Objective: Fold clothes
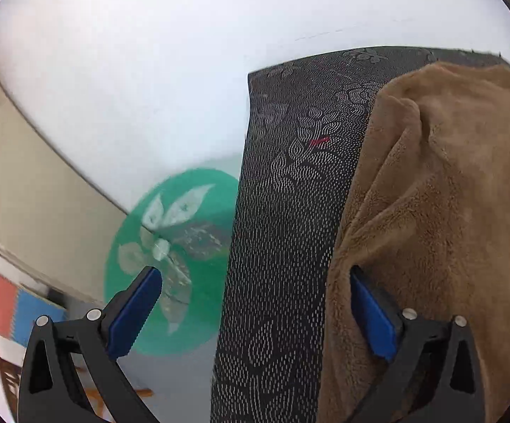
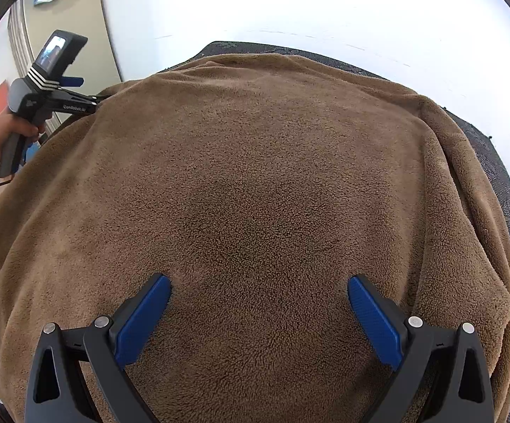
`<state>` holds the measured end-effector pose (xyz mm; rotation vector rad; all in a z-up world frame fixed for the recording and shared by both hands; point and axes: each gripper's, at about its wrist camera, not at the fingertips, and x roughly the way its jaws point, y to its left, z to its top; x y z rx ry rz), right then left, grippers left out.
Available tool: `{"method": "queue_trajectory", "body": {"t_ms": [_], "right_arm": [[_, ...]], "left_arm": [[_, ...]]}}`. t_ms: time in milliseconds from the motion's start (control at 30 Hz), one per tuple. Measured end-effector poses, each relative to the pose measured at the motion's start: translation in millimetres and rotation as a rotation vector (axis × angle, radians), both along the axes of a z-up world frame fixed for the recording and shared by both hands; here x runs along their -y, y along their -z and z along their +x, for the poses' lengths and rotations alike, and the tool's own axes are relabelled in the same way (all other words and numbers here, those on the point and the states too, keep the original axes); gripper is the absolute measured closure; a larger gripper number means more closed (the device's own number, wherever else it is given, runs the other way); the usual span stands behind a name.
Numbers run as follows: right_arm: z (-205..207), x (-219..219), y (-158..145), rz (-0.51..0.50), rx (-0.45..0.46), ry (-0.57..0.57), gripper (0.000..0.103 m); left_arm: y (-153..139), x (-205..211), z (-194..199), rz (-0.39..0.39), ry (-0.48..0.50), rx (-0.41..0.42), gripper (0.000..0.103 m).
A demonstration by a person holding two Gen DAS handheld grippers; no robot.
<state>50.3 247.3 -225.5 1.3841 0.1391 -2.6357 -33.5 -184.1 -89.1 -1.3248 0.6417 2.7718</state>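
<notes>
A brown fleece garment (image 2: 255,176) lies spread over a table covered with a dark patterned cloth (image 2: 501,176). My right gripper (image 2: 258,317) hovers open just above the garment's near middle, with nothing between its blue pads (image 2: 142,320). In the left wrist view the garment (image 1: 431,211) drapes over the right part of the dark cloth (image 1: 290,229). My left gripper (image 1: 255,313) is open at the table's left side; its right pad (image 1: 371,317) rests against the fleece edge and its left pad (image 1: 135,313) hangs off the table. The right wrist view shows the left gripper (image 2: 87,93) held by a hand (image 2: 5,137) at the garment's far-left edge.
A green round stool top with a white leaf pattern (image 1: 170,246) stands on the floor left of the table. Red and blue floor mats (image 1: 5,303) lie at the lower left. A beige wall strip (image 1: 26,183) runs behind; a pale floor surrounds the table.
</notes>
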Motion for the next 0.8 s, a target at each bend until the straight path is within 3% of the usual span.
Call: {"method": "queue_trajectory", "body": {"t_ms": [200,333,400,667,800], "right_arm": [[-1,0,-1,0.0,0.0,0.0,0.001],[-1,-1,-1,0.0,0.001,0.0,0.001],[-1,-1,0,0.0,0.001,0.0,0.001],[-2,1,0,0.001,0.0,0.002,0.001],[-3,2,1,0.001,0.0,0.003,0.001]], "left_arm": [[-17,29,19,0.224,0.004,0.1,0.0],[-32,52,32,0.39,-0.045,0.139,0.0],[-45,58,50,0.477,-0.012,0.135,0.0],[-71,11,146,0.474,0.27,0.176,0.0],[-77,-6,196,0.415,0.37,0.16,0.0]]}}
